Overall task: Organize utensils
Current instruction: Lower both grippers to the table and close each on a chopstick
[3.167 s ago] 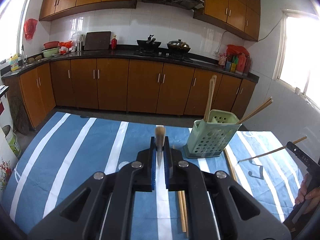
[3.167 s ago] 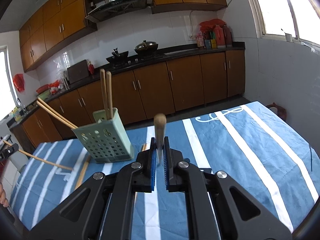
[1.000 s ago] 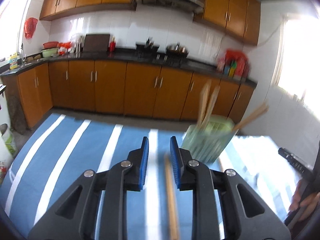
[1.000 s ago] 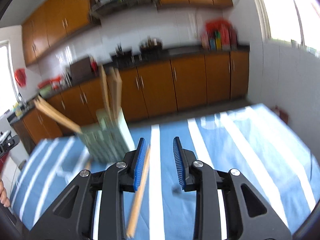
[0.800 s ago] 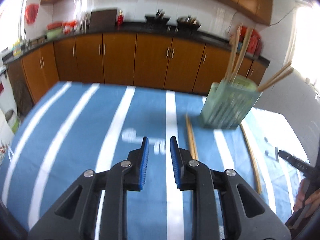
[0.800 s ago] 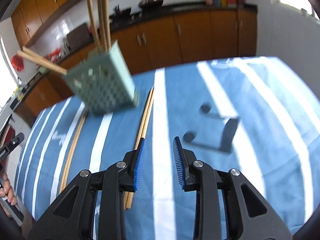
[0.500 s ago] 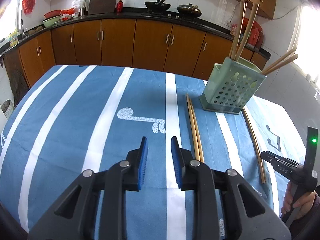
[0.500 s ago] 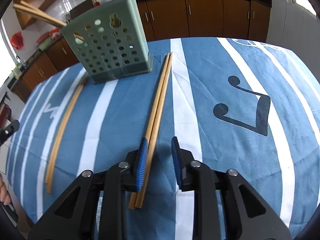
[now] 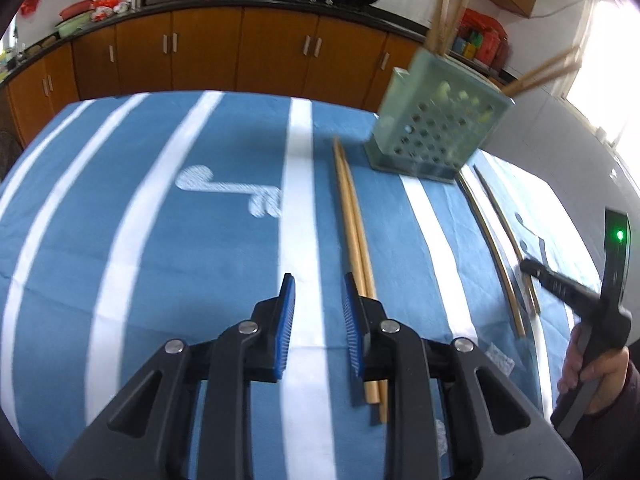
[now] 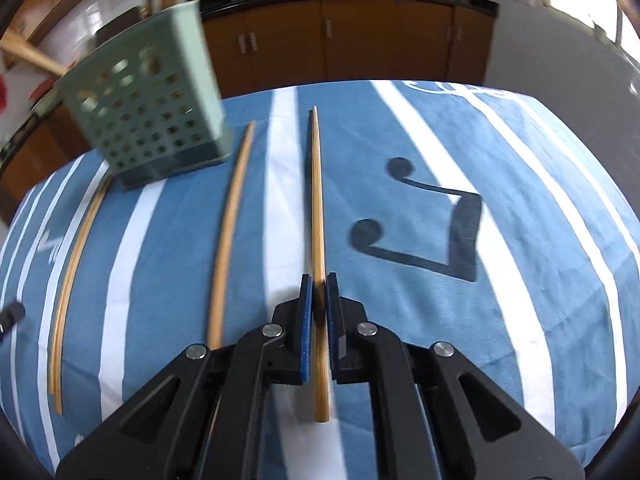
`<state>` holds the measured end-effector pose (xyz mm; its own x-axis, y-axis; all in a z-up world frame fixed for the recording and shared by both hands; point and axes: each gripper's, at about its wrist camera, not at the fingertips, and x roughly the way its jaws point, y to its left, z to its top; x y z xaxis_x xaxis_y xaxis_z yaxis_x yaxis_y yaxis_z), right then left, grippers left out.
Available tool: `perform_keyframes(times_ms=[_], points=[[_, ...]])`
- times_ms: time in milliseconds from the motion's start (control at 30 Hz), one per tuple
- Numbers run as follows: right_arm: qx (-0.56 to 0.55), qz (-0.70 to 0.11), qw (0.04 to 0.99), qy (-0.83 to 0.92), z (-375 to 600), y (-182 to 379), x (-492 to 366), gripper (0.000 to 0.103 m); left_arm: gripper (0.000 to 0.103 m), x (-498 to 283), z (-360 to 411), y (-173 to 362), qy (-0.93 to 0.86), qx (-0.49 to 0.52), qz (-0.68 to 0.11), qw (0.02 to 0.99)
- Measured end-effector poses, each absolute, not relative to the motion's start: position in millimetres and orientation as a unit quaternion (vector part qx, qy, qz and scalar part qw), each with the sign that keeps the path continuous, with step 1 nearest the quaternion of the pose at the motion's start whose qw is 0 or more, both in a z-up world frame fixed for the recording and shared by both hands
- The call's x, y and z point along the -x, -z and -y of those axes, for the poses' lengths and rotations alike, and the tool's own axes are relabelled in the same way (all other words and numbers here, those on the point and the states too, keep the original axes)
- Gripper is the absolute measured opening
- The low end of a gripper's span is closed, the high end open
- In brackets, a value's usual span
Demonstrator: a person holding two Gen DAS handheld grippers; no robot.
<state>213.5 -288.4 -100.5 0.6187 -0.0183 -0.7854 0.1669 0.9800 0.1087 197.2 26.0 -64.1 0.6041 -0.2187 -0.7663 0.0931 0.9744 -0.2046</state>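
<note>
Since half a second ago both grippers have dropped closer to the blue tablecloth with white stripes (image 10: 540, 320), and the right gripper (image 10: 319, 300) has just been closing its jaws: its blue pads now pinch a single light wooden chopstick (image 10: 317, 200) near its thick end. That chopstick points away along the cloth, its thin end near a white stripe.

The left gripper (image 9: 318, 320) holds nothing; its jaws stand narrowly apart over a white stripe, with a pair of wooden chopsticks (image 9: 354, 232) lying just beside its right finger.

In the right wrist view another wooden chopstick (image 10: 230, 232) lies to the left of the held one, and two more chopsticks (image 10: 74, 268) lie together nearer the cloth's left edge. Beyond them stands the pale green perforated plastic utensil holder (image 10: 148, 112), blurred, with chopsticks standing in it. A dark musical-note print (image 10: 432, 224) marks the cloth to the right.

In the left wrist view a person's hand (image 9: 596, 368) grips the right gripper's handle at the right edge.
</note>
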Motion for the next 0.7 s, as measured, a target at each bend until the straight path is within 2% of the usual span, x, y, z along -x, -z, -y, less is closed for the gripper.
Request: perform_keyframes(times_ms=[233, 467, 700], points=[[-0.076, -0.43, 0.898, 0.049, 294.1, 102.5, -211.9, 0.007, 0.015, -199.6, -4.2, 82.1, 0.106, 0.044, -0.458, 0.882], [-0.075, -0.428, 0.899, 0.045, 292.4, 101.3, -206.9, 0.007, 0.014, -203.7, 8.2, 89.7, 0.102, 0.024, -0.462, 0.881], [-0.066, -0.424, 0.902, 0.044, 287.0, 100.7, -205.8, 0.008, 0.008, -214.2, 11.0, 90.9, 0.068, 0.016, -0.451, 0.89]])
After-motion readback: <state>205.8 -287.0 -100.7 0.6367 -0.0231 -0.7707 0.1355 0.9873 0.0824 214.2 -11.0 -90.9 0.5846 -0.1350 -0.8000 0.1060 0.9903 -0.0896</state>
